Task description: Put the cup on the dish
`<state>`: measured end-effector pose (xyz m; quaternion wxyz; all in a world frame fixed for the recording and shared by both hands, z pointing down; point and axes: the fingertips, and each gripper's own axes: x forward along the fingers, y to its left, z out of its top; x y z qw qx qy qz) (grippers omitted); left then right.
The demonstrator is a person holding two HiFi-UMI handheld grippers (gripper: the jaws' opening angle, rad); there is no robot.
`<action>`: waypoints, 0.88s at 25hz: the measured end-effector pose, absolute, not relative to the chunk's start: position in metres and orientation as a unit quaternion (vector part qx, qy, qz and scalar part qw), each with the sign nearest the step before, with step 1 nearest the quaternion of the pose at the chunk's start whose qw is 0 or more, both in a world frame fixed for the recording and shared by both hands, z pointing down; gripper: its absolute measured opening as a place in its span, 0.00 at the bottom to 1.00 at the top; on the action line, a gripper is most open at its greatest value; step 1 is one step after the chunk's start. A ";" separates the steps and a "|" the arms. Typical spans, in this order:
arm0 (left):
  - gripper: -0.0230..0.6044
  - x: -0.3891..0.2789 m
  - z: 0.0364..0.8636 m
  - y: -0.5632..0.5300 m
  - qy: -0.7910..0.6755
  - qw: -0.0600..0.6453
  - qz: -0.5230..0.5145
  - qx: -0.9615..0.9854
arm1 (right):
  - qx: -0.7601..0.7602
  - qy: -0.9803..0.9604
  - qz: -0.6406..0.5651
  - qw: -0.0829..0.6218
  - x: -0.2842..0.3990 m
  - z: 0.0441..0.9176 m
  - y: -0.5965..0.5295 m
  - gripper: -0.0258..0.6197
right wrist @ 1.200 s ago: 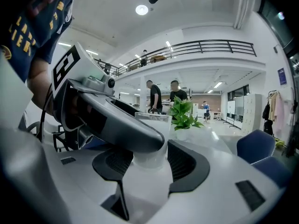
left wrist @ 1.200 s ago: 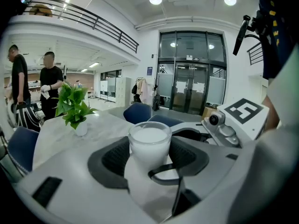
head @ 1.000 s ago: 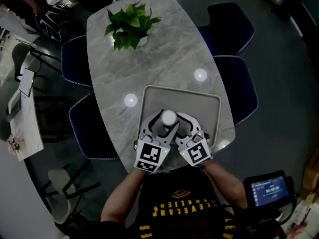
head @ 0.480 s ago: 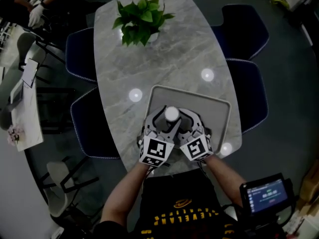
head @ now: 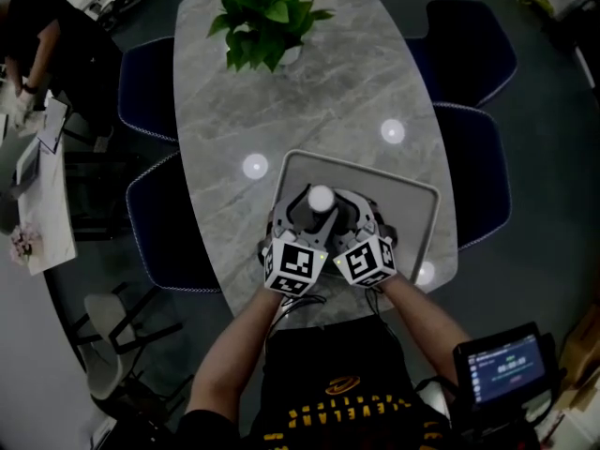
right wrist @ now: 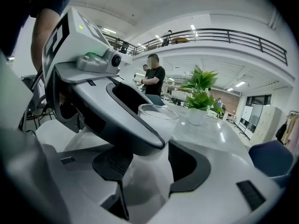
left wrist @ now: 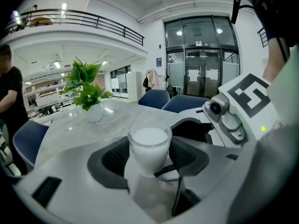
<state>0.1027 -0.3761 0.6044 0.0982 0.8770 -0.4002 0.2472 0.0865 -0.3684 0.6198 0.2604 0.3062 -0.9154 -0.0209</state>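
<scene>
The glass cup [head: 321, 198] is milky white, the rectangular tray [head: 415, 216] pale grey — marble tabletop [head: 319, 92] grey-veined, plant [head: 267, 12] at twelve o'clock green.

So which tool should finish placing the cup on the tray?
Left, probably: the cup sits centred, unobstructed, between the jaws of the left tool; the right tool sees it partly blocked.

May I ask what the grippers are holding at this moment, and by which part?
The cup: the left gripper and the right gripper each clamp its sides, below the rim.
</scene>
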 end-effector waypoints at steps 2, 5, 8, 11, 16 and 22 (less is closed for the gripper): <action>0.46 0.101 0.607 -0.377 -0.403 0.099 0.247 0.876 | 0.304 -0.915 -0.022 0.265 0.085 0.622 -0.370 0.39; 0.46 0.098 0.612 -0.379 -0.407 0.099 0.244 0.875 | 0.300 -0.913 -0.028 0.274 0.083 0.626 -0.372 0.39; 0.46 0.097 0.613 -0.382 -0.409 0.096 0.241 0.875 | 0.295 -0.912 -0.034 0.282 0.081 0.630 -0.373 0.39; 0.46 0.097 0.616 -0.382 -0.411 0.099 0.245 0.872 | 0.292 -0.911 -0.034 0.288 0.082 0.631 -0.374 0.39; 0.46 0.096 0.619 -0.383 -0.414 0.105 0.241 0.871 | 0.286 -0.909 -0.031 0.300 0.081 0.635 -0.375 0.39; 0.46 0.097 0.625 -0.384 -0.409 0.107 0.247 0.872 | 0.279 -0.901 -0.028 0.332 0.082 0.644 -0.374 0.39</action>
